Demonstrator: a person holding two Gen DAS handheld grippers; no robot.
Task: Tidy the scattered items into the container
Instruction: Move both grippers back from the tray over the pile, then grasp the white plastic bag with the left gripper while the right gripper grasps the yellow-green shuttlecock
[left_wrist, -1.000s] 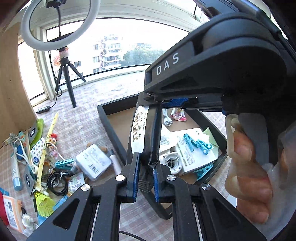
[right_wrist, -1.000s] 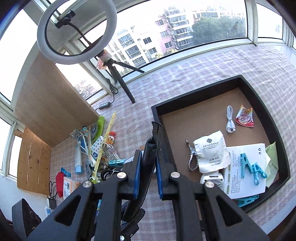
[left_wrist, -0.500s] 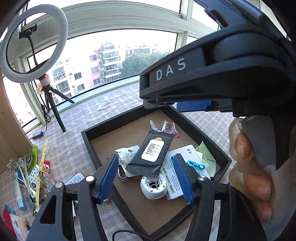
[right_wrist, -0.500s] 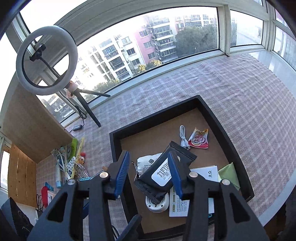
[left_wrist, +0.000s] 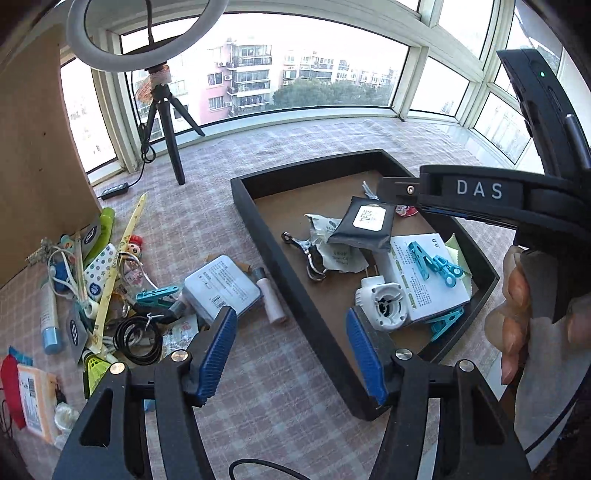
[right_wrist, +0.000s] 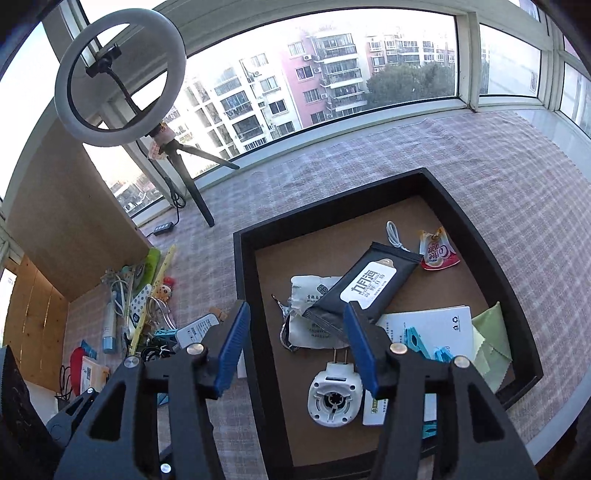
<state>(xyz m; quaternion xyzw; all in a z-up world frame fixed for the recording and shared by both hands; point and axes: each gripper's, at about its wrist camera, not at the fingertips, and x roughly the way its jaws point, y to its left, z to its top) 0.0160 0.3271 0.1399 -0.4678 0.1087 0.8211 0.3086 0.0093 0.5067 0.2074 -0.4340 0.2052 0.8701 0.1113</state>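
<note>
The black wet-wipes pack (left_wrist: 364, 223) (right_wrist: 365, 284) lies loose in the black tray (left_wrist: 258, 221) (right_wrist: 243, 280), across a white packet. My left gripper (left_wrist: 291, 354) is open and empty, straddling the tray's left rim. My right gripper (right_wrist: 295, 347) is over that rim too; its jaws are opening, with nothing held between them. Left of the tray lies the scattered pile: a white flat box (left_wrist: 221, 288), a pink tube (left_wrist: 271, 299), a teal clip (left_wrist: 157, 295) and a black cable coil (left_wrist: 138, 338). The pile (right_wrist: 147, 314) shows in the right wrist view too.
The tray also holds a white plug-in device (left_wrist: 382, 306), a booklet (left_wrist: 424, 277) with blue clips, a coffee sachet (right_wrist: 437, 253) and a green cloth (right_wrist: 491, 339). A ring light on a tripod (left_wrist: 166, 122) and a wooden board (left_wrist: 37, 147) stand behind the pile. A hand (left_wrist: 517, 314) grips a black housing at right.
Both grippers were shut on the wipes pack, holding it upright above the tray's rim. They opened and the pack dropped flat into the tray. The left view has since swung towards the pile.
</note>
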